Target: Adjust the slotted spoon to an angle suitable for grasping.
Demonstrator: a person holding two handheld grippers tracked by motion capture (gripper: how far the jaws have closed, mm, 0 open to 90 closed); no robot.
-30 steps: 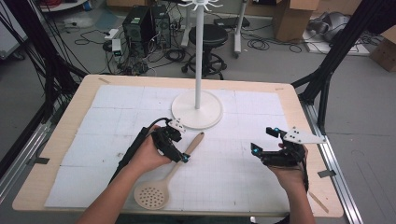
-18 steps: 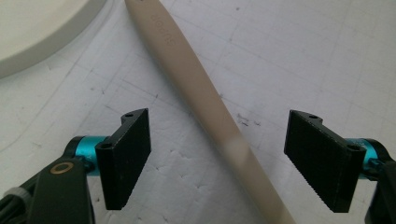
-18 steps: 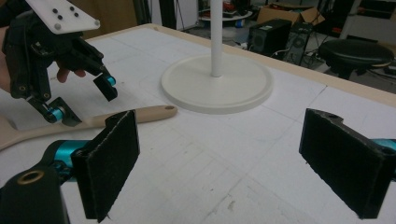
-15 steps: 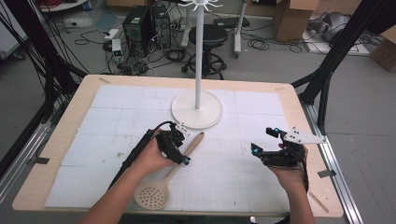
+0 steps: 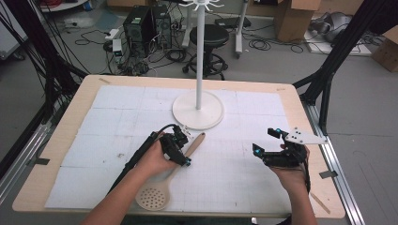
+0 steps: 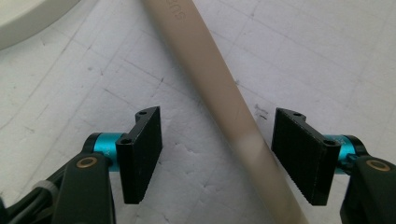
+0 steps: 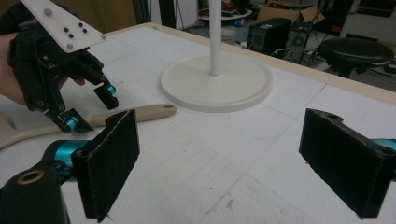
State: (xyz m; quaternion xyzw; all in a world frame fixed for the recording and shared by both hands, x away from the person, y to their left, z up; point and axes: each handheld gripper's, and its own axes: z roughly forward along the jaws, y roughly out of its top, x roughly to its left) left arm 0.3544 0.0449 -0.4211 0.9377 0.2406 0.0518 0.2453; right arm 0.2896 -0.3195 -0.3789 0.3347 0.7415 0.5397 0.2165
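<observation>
Spoon [image 5: 174, 171], low centre of the frame, looks light, stiff and smooth, best held mid-handle, where left gripper [image 6: 217, 154] straddles it, jaws apart; right gripper [image 7: 233, 163] is wide apart.

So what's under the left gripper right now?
The slotted spoon's handle lies between the open left gripper, on the white mat. The hand hides part of the handle from above.
</observation>
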